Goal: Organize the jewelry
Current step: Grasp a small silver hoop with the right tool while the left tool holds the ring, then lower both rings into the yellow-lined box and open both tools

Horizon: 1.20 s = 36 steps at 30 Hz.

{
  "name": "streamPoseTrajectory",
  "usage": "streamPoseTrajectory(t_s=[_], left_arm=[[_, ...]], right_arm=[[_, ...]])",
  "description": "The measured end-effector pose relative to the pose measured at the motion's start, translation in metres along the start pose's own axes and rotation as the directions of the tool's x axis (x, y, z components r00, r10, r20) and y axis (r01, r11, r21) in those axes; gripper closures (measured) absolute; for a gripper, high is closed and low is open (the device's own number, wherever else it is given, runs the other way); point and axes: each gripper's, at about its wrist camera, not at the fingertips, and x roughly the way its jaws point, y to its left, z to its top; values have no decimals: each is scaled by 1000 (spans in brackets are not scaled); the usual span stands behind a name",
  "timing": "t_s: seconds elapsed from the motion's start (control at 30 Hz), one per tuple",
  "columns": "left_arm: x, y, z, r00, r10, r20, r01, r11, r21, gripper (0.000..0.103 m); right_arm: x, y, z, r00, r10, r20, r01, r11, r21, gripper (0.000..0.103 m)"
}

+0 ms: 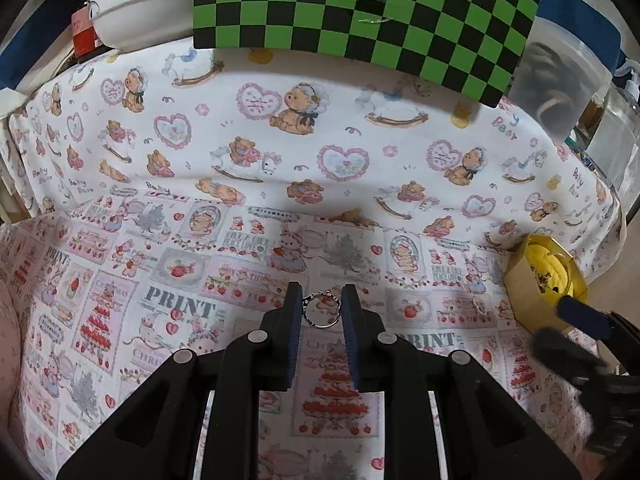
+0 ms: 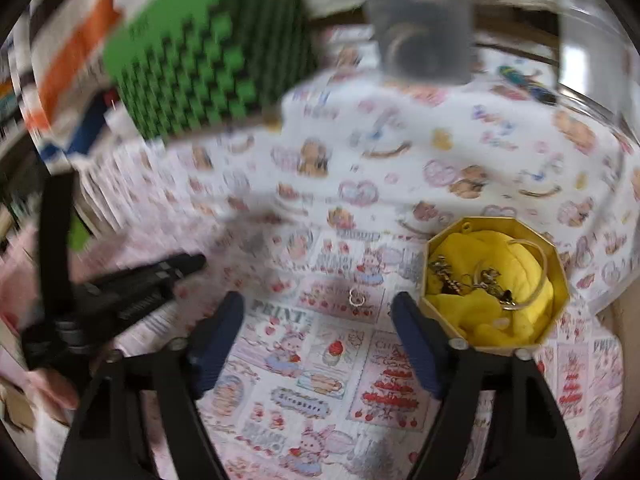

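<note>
The left gripper [image 1: 321, 300] is clamped on a small silver ring [image 1: 321, 309], low over the worktop [image 1: 320, 160], which is covered in cloth with teddy bears and strawberries. The right gripper [image 2: 318, 312] has its fingers wide apart with nothing between them. A second small ring [image 2: 355, 298] lies on the cloth just past it, in the gap between the fingers. A gold box [image 2: 496, 280] with many sides sits near the right finger, on the right side of the worktop. It holds yellow cloth and some gold jewelry. At the far edge stands a green and black checkered board [image 1: 360, 12]. A white bowl [image 1: 140, 4] and a red jar [image 1: 86, 20] sit far left. A clear plastic tub [image 1: 560, 76] sits far right.
</note>
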Motion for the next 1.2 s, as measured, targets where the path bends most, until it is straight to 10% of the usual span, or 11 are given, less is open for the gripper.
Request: streamPoseTrajectory(t_s=[0.2,0.5,0.9,1.2], left_arm=[[1,3,0,1000,25,7,-25,1000,-1,85],[3,3,1,1000,17,2,-17,1000,-15,85],[-9,5,2,1000,10,18,-9,999,-40,85],[-29,8,3,996,42,80,-37,997,-63,85]], right_arm=[[42,-4,13,986,-94,-137,97,995,15,68],[84,-15,14,948,-160,-275,182,982,56,82],[88,-10,12,938,-206,-280,225,974,36,91],[41,3,-2,971,-118,-208,124,992,14,91]])
